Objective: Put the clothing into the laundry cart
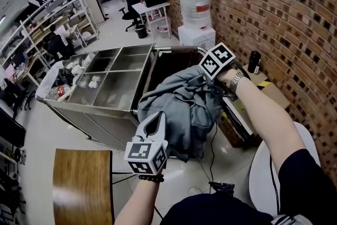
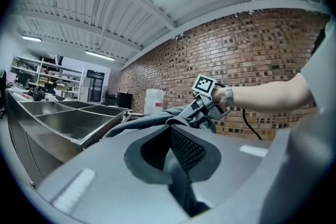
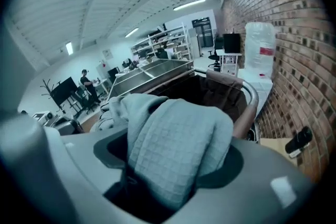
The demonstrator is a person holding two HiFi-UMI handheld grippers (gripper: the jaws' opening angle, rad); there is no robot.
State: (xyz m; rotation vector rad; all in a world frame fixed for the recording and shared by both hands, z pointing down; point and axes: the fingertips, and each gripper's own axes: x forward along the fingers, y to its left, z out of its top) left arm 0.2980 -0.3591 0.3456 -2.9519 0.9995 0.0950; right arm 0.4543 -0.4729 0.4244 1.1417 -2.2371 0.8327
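A bunched grey garment (image 1: 184, 105) hangs in the air between both grippers, over the near end of the dark laundry cart (image 1: 179, 49). My left gripper (image 1: 156, 123) is shut on the garment's lower near edge; dark fabric (image 2: 178, 165) runs between its closed jaws. At the upper right, my right gripper (image 1: 209, 80) is shut on a thick fold of the grey waffle-knit cloth (image 3: 176, 149). In the right gripper view the cart's brown rim (image 3: 248, 94) and dark inside lie just beyond that fold. The garment hides most of the cart's near end.
A steel trolley with several compartments (image 1: 138, 51) stands against the cart's left side. A brick wall (image 1: 284, 13) runs along the right, with a water jug (image 1: 195, 3), a black bottle (image 1: 254, 61) and a cardboard box (image 1: 275, 93). A wooden table (image 1: 82, 182) is at lower left.
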